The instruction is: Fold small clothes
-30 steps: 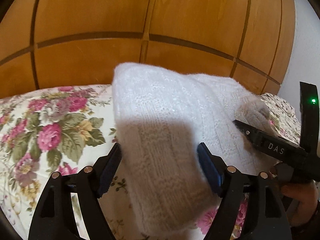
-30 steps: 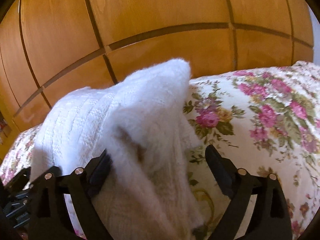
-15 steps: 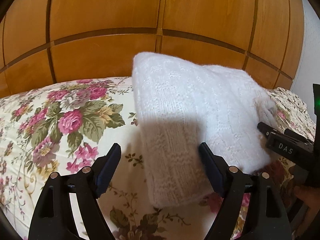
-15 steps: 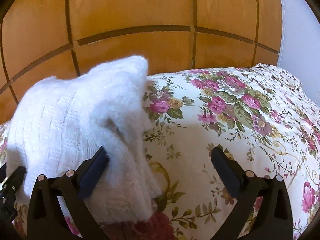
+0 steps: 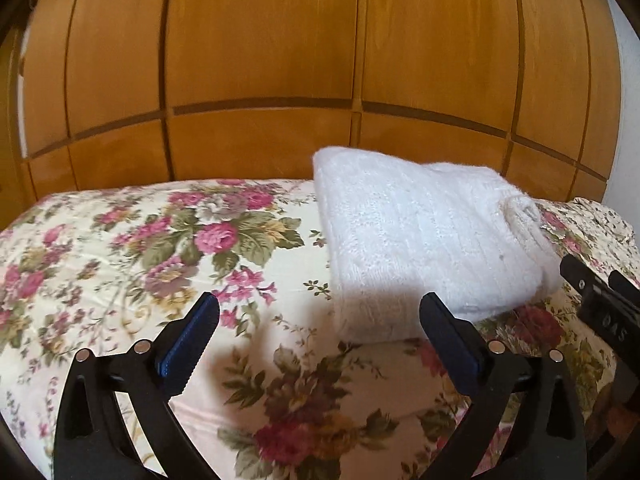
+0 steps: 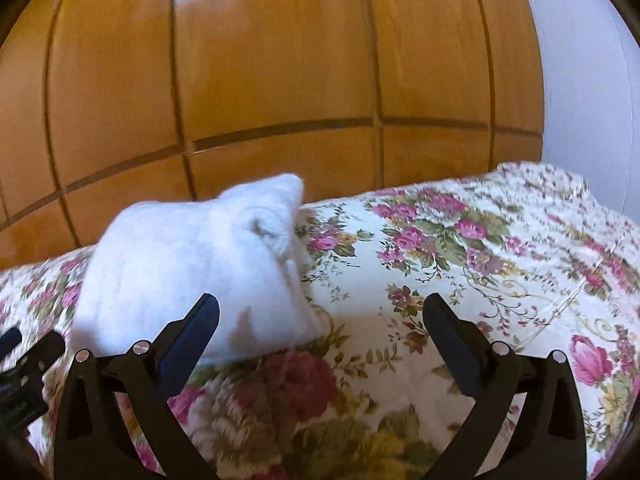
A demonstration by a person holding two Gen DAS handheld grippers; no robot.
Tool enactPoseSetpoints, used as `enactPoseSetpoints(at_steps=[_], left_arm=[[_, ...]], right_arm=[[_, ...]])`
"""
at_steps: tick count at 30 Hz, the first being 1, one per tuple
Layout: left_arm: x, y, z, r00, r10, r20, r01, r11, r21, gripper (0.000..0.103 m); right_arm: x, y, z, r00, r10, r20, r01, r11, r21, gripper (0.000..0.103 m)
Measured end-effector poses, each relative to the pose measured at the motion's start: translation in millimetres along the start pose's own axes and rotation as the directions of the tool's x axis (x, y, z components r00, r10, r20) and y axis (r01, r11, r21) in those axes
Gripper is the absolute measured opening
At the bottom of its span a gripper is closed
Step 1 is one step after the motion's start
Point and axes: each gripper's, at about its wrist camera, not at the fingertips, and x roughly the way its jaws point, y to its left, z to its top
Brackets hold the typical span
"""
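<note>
A wooden headboard (image 5: 260,80) stood behind the floral bed (image 5: 120,264). The folded white sweater (image 5: 420,252) lay on the bed, near its far edge. Left gripper (image 5: 320,336) and right gripper (image 6: 320,336) were both wide open, holding nothing.

Each camera sits behind its gripper's fingers and looks forward and slightly down across the bed (image 5: 120,264) toward the wooden panel wall (image 5: 260,60). The left wrist view has the folded white knit (image 5: 420,248) near, right of centre; the right wrist view has it left of centre. Both views share the knit, bedspread and wall — each also catches the other gripper at its edge.
</note>
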Motion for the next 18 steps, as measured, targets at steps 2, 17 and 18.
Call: enactPoseSetpoints(at_steps=[2,17,18], left_arm=[[-6,3,-1,1.0,-0.012,0.002,0.012,1.0,-0.001,0.099],[-70,-5,-11,0.999,0.048,0.021,-0.049,0.998,0.028,0.099],[-73,-6,-11,0.999,0.047,0.021,-0.048,0.998,0.033,0.099]], right_arm=[[-11,3,-3,1.0,-0.001,0.011,0.001,1.0,-0.024,0.101],[-73,-3,-16,0.997,0.0,-0.082,-0.005,0.998,-0.067,0.101],[-76,-3,-18,0.996,0.002,-0.086,-0.008,0.998,-0.068,0.101]])
